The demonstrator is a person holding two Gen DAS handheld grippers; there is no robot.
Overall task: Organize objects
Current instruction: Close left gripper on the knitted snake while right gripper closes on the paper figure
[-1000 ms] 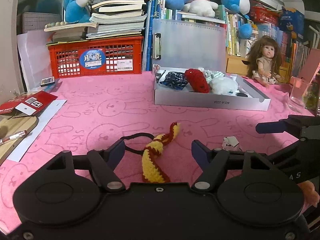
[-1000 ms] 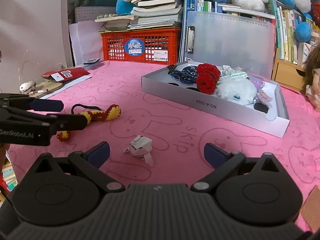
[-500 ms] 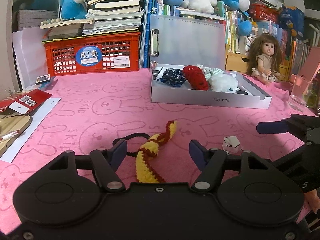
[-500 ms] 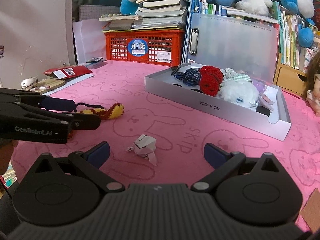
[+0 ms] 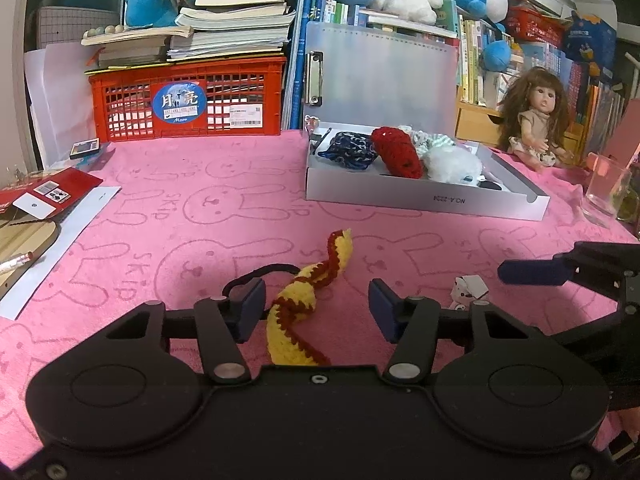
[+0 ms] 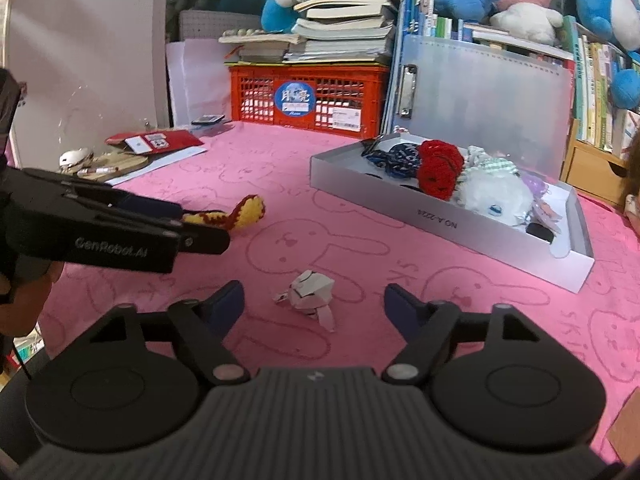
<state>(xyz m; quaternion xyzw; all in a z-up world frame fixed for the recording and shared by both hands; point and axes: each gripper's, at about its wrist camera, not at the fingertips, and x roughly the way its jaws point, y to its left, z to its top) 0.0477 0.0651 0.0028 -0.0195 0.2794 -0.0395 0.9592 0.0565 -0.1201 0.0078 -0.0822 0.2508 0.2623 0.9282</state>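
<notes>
Where crocheted pieces [image 6: 438, 166] crowd together, a grey tray [image 6: 448, 224] on pink cloth [image 6: 280, 184].

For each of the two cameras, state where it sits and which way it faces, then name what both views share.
Left wrist: sits on the left gripper, looking forward and down over the pink cloth at the yellow crocheted snake between its open, just-closing fingers.
Right wrist: sits on the right gripper, aimed likewise at the small paper figure; jaws open, just closing; a hand shows at left.
Shared: snake, figure, grey box, red crate.
</notes>
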